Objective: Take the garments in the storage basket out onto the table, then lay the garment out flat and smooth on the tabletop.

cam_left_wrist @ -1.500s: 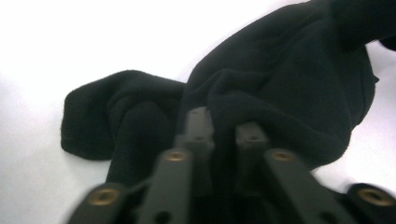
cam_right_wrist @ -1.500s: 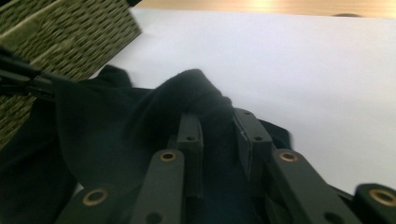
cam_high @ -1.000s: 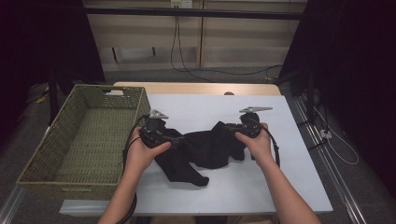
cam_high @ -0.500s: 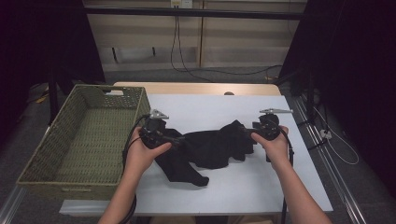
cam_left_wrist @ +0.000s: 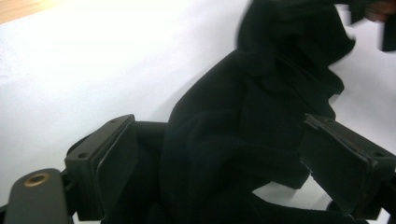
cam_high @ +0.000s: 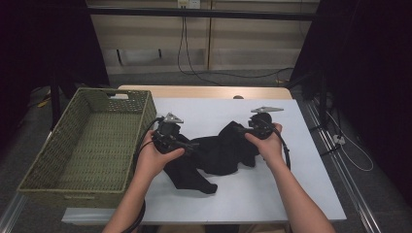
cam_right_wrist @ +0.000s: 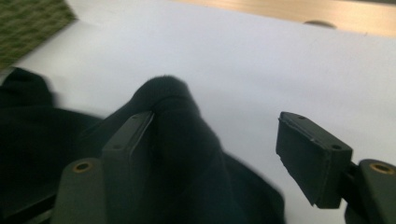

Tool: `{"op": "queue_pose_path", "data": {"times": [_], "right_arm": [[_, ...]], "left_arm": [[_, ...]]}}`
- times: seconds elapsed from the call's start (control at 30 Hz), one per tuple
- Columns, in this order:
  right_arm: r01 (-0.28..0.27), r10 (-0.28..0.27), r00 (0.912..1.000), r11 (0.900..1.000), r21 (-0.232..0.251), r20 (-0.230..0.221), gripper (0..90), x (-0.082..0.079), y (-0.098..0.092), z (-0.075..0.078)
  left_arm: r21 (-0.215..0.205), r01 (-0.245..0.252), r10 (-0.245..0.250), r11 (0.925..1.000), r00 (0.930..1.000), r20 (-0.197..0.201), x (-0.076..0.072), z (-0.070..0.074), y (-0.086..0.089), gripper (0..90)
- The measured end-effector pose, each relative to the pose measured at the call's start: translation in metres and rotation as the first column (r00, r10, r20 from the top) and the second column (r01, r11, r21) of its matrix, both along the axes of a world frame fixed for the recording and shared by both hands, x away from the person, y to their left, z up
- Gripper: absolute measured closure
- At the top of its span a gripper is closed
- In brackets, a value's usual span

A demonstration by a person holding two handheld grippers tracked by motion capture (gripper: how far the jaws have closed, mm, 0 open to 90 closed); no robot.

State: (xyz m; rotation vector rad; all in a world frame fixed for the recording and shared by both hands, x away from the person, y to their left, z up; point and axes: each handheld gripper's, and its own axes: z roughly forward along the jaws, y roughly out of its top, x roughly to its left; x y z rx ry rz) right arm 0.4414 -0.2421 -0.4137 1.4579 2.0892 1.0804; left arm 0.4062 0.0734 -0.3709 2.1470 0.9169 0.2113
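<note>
Garments: one black garment (cam_high: 214,155), crumpled in the middle of the white worktop (cam_high: 291,194), with one end trailing toward the person's edge.
Baskets: one green woven basket (cam_high: 43,167) at the left of the worktop, just beside the cloth's left end.
Hand-held grippers: two, one in each hand, both low over the garment.
Left hand-held gripper (cam_high: 187,144): at the cloth's left end. In the left gripper view (cam_left_wrist: 219,163) a thick bunch of black fabric fills the space between its widely spread jaws; whether the pads press on that bunch cannot be told.
Right hand-held gripper (cam_high: 241,130): at the cloth's upper right part. In the right gripper view (cam_right_wrist: 224,149) a raised fold lies against the left jaw, while the right jaw stands clear of it over bare white worktop, so nothing is clamped.
Right jaws, motion: they have just been opening, then closing a little, with the fold between them and not pinched.
Change, right hand: half a second ago it sat farther right, out by the garment's right tip; now it is back toward the middle, over the raised fold.
Change, left hand: same place on the cloth's left end as a second ago.
Change, garment: its right side looks more bunched than half a second ago.
Change, basket: unmoved.
</note>
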Motion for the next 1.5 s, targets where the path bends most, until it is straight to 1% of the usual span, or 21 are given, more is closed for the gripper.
{"op": "queue_pose_path", "data": {"times": [0.03,0.07,0.1,0.13,0.3,0.4,0.5,0.63,0.73,0.77,0.8,0.83,0.87,0.93,1.1,1.23,1.27,1.33,1.43,1.47,1.5], "right_arm": [[0.011,-0.011,0.9999,0.999,-0.047,0.002,26.0,0.006,0.003,-0.003],[0.014,-0.016,0.9993,0.998,-0.061,-0.033,25.3,0.016,0.007,-0.009],[0.014,-0.016,0.9993,0.998,-0.061,-0.033,25.3,0.016,0.007,-0.009],[0.024,-0.025,0.9988,0.999,-0.029,-0.041,25.2,0.019,0.007,-0.009],[0.029,-0.029,0.9996,1.000,0.005,-0.005,24.3,0.017,-0.002,0.002],[0.073,-0.074,0.9962,0.997,0.037,0.046,22.6,0.008,-0.018,0.020],[0.081,-0.083,0.9954,0.996,0.049,0.047,22.8,-0.004,-0.028,0.028],[0.059,-0.062,0.9971,0.996,0.072,0.043,26.2,-0.021,-0.035,0.028],[0.036,-0.039,0.9985,0.996,0.086,0.038,27.8,-0.045,-0.040,0.020],[0.036,-0.039,0.9985,0.996,0.086,0.038,27.8,-0.045,-0.040,0.020],[0.032,-0.036,0.9983,0.996,0.083,0.045,28.3,-0.057,-0.042,0.014],[0.032,-0.036,0.9983,0.996,0.083,0.045,28.3,-0.057,-0.042,0.014],[0.028,-0.032,0.9979,0.997,0.070,0.056,28.3,-0.066,-0.043,0.010],[0.017,-0.021,0.9983,0.997,0.073,0.055,28.2,-0.074,-0.044,0.005],[0.018,-0.023,0.9979,0.997,0.079,0.061,27.9,-0.086,-0.046,-0.001],[0.028,-0.033,0.9981,0.995,0.092,0.052,27.9,-0.093,-0.050,-0.011],[0.036,-0.041,0.9982,0.995,0.097,0.045,27.9,-0.095,-0.053,-0.017],[0.048,-0.053,0.9979,0.992,0.114,0.038,28.0,-0.097,-0.055,-0.022],[0.051,-0.055,0.9980,0.992,0.111,0.030,28.1,-0.097,-0.058,-0.027],[0.059,-0.061,0.9979,0.993,0.099,0.018,28.1,-0.097,-0.059,-0.029],[0.059,-0.061,0.9979,0.993,0.099,0.018,28.1,-0.097,-0.059,-0.029]], "left_arm": [[-0.001,0.008,-0.008,1.0000,1.0000,-0.006,0.001,0.000,0.000,12.5],[-0.001,0.006,-0.006,1.0000,0.9999,-0.009,0.002,0.000,0.000,12.5],[-0.006,0.001,-0.001,1.0000,0.9999,-0.012,0.003,0.000,0.000,12.5],[-0.015,-0.002,0.002,0.9999,0.9999,-0.015,0.004,0.000,0.000,12.4],[-0.026,0.022,-0.023,0.9994,0.9994,-0.028,0.005,-0.004,-0.007,12.5],[-0.030,0.056,-0.057,0.9980,0.9978,-0.035,0.004,-0.010,-0.021,13.2],[-0.034,0.078,-0.079,0.9964,0.9960,-0.040,0.002,-0.012,-0.030,15.5],[-0.056,0.118,-0.121,0.9915,0.9908,-0.060,-0.002,-0.020,-0.047,23.4],[-0.049,0.151,-0.154,0.9873,0.9851,-0.076,-0.005,-0.035,-0.062,27.3],[-0.049,0.151,-0.154,0.9873,0.9851,-0.076,-0.005,-0.035,-0.062,27.9],[-0.048,0.153,-0.156,0.9871,0.9847,-0.076,-0.007,-0.038,-0.067,28.1],[-0.052,0.156,-0.160,0.9864,0.9839,-0.080,-0.007,-0.041,-0.070,28.1],[-0.038,0.179,-0.181,0.9832,0.9798,-0.085,-0.009,-0.046,-0.077,28.5],[-0.034,0.185,-0.187,0.9821,0.9794,-0.076,-0.010,-0.050,-0.085,28.3],[-0.003,0.194,-0.194,0.9810,0.9778,-0.081,-0.012,-0.058,-0.095,28.8],[0.023,0.219,-0.216,0.9754,0.9721,-0.091,-0.016,-0.067,-0.104,32.6],[0.041,0.231,-0.226,0.9722,0.9697,-0.092,-0.016,-0.070,-0.106,35.7],[0.041,0.219,-0.214,0.9748,0.9710,-0.106,-0.016,-0.073,-0.108,40.8],[0.056,0.221,-0.215,0.9736,0.9710,-0.105,-0.016,-0.074,-0.109,51.3],[0.082,0.216,-0.209,0.9730,0.9742,-0.085,-0.018,-0.074,-0.110,55.4],[0.082,0.216,-0.209,0.9730,0.9742,-0.085,-0.018,-0.074,-0.110,59.6]]}}
